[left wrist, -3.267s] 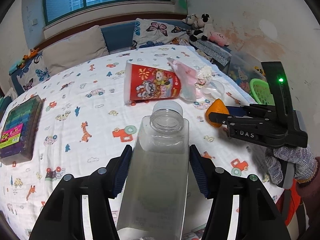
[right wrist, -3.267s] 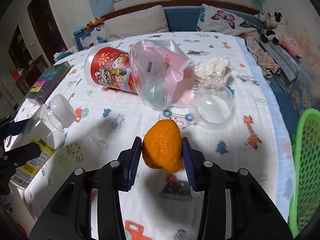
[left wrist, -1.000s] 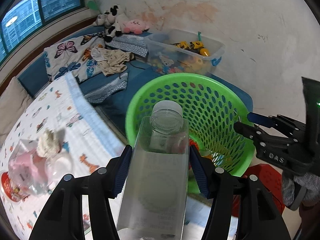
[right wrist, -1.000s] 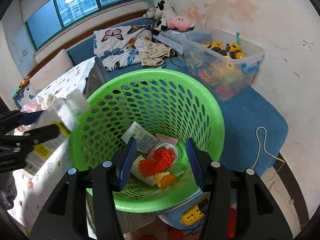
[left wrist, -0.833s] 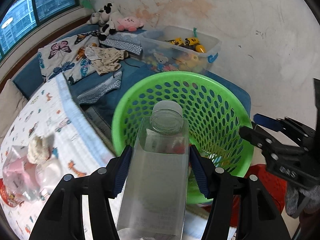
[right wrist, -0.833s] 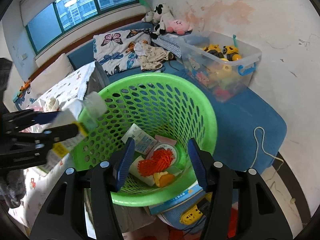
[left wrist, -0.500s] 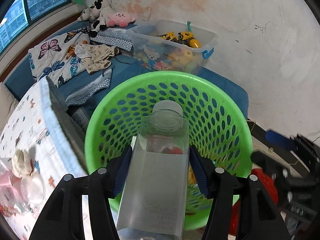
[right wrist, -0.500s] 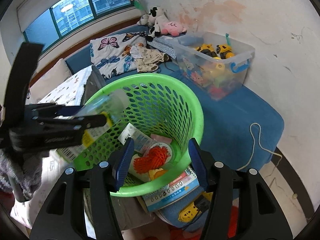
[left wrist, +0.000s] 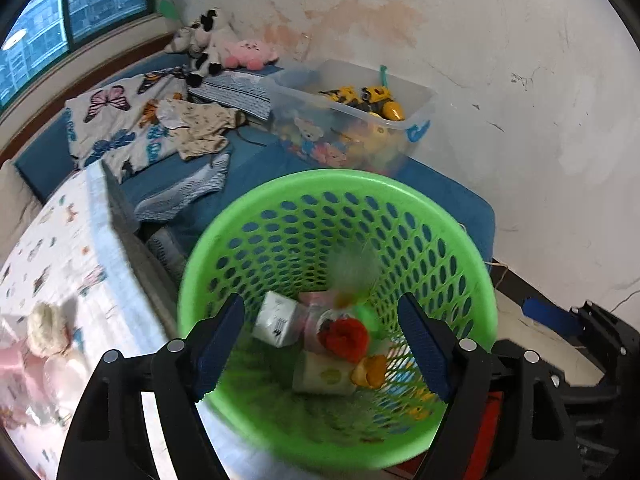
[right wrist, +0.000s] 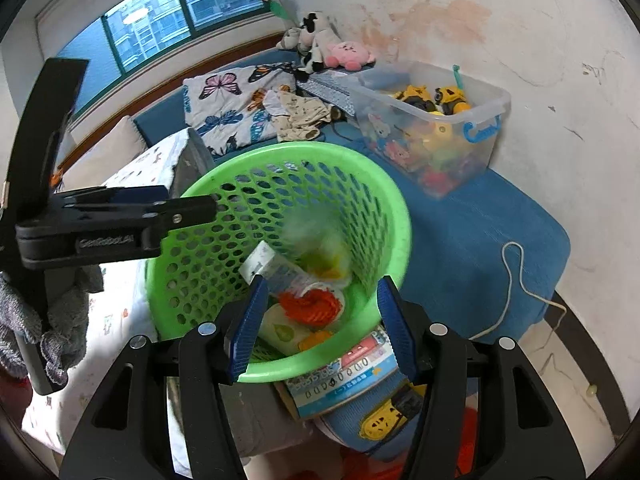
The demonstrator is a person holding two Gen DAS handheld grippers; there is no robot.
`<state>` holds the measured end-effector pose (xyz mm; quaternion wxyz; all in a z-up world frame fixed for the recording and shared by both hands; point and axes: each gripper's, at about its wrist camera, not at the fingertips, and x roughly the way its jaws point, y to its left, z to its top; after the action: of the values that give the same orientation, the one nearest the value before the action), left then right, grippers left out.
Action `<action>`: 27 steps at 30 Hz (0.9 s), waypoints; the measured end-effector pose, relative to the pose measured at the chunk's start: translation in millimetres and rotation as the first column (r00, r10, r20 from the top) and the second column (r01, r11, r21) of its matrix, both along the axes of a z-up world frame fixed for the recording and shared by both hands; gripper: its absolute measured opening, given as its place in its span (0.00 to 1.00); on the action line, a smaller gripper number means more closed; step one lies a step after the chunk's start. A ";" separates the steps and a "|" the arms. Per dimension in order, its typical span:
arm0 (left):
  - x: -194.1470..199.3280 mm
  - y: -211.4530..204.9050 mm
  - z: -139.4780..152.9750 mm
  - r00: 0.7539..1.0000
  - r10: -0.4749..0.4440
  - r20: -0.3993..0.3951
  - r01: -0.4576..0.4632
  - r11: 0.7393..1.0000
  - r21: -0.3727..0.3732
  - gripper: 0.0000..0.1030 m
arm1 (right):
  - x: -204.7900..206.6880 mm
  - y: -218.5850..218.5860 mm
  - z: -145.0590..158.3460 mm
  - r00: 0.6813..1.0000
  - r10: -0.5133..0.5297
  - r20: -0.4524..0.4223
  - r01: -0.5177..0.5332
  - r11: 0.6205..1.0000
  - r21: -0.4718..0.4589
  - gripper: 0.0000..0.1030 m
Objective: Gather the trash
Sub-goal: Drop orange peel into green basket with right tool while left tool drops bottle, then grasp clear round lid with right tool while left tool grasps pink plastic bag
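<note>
The green mesh basket (left wrist: pixel 340 178) (right wrist: pixel 304 150) stands below both grippers. My left gripper (left wrist: pixel 320 312) is above it with its jaws opening and nothing between them. A clear bottle (left wrist: pixel 352 266) (right wrist: pixel 310 236) shows as a blur inside the basket, free of the pads. On the basket floor lie a red mesh wad (left wrist: pixel 348 334), an orange peel (left wrist: pixel 372 370) and a white carton (left wrist: pixel 276 320). My right gripper (right wrist: pixel 322 288) hangs open and empty over the basket's near rim. The left gripper (right wrist: pixel 120 220) shows side-on at left in the right wrist view.
A clear toy bin (right wrist: pixel 436 128) sits on the blue cushion (right wrist: pixel 480 216) behind the basket. The bed sheet (left wrist: pixel 60 240) at left holds a crumpled tissue (left wrist: pixel 46 328) and a pink bag (left wrist: pixel 16 368). A booklet (right wrist: pixel 348 372) lies under the basket, a white cord (right wrist: pixel 516 280) beside it.
The left gripper's jaws have spread and the clear bottle has left them; it now blurs inside the basket. The right gripper has barely moved.
</note>
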<state>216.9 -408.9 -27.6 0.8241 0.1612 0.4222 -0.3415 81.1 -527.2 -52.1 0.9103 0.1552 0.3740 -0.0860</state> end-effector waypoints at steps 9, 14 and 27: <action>-6.6 73.8 11.7 0.992 0.116 0.056 -0.115 0.993 -0.012 0.74 | 13.2 34.1 10.3 0.997 0.074 0.012 -0.074 0.997 -0.020 0.62; -15.1 114.3 11.6 0.978 0.190 0.085 -0.191 0.982 -0.005 0.74 | 23.1 57.7 17.2 0.992 0.125 0.016 -0.124 0.992 -0.031 0.64; -27.9 201.5 6.6 0.932 0.353 0.086 -0.353 0.935 -0.021 0.74 | 50.7 118.2 27.1 0.968 0.249 0.016 -0.247 0.967 -0.063 0.71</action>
<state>189.0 -207.4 -21.0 0.8903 0.0953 0.4065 -0.1816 131.8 -409.1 -25.0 0.9225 0.0807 0.3769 0.0191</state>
